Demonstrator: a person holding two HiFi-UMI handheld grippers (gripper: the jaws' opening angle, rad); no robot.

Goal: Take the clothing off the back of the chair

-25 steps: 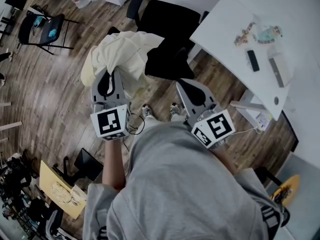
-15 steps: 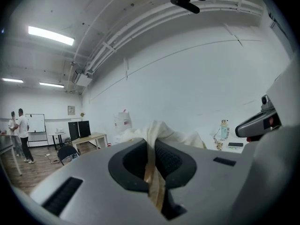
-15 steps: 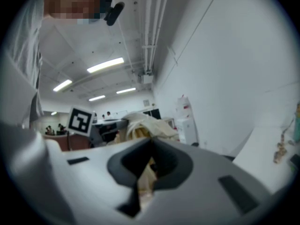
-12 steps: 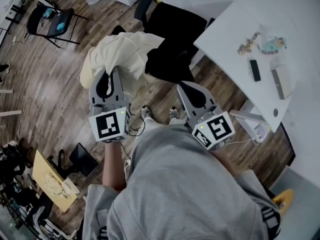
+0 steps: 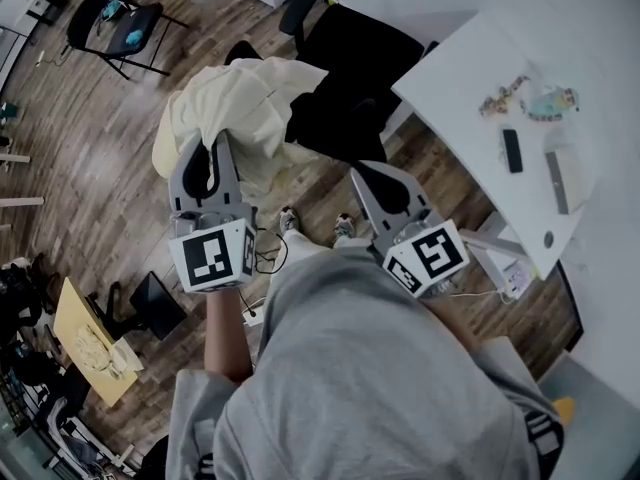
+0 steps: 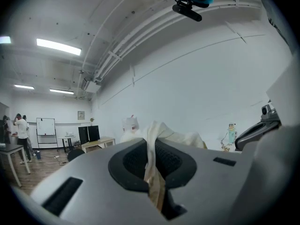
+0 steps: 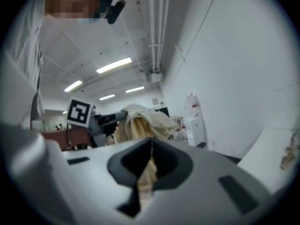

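Observation:
A cream garment [image 5: 240, 108] hangs bunched just left of the black chair [image 5: 350, 78]; its right edge lies against the chair's back. My left gripper [image 5: 212, 142] is shut on a fold of it. In the left gripper view a strip of the garment [image 6: 174, 138] runs down between the closed jaws of the left gripper [image 6: 152, 156]. My right gripper [image 5: 356, 170] is held level in front of the chair, apart from the cloth, its tips together on nothing. The right gripper view shows the right gripper [image 7: 151, 150] shut, with the garment [image 7: 140, 121] and the left gripper [image 7: 101, 123] farther off.
A white table [image 5: 470, 58] at the right carries a phone [image 5: 512, 150] and small items. A black folding chair [image 5: 120, 33] stands at the far left on the wooden floor. A yellow board [image 5: 85, 333] lies at the lower left. The person's feet [image 5: 315, 226] are below the chair.
My left gripper has risen a little and drifted left with the garment still in it. The right gripper has hardly moved.

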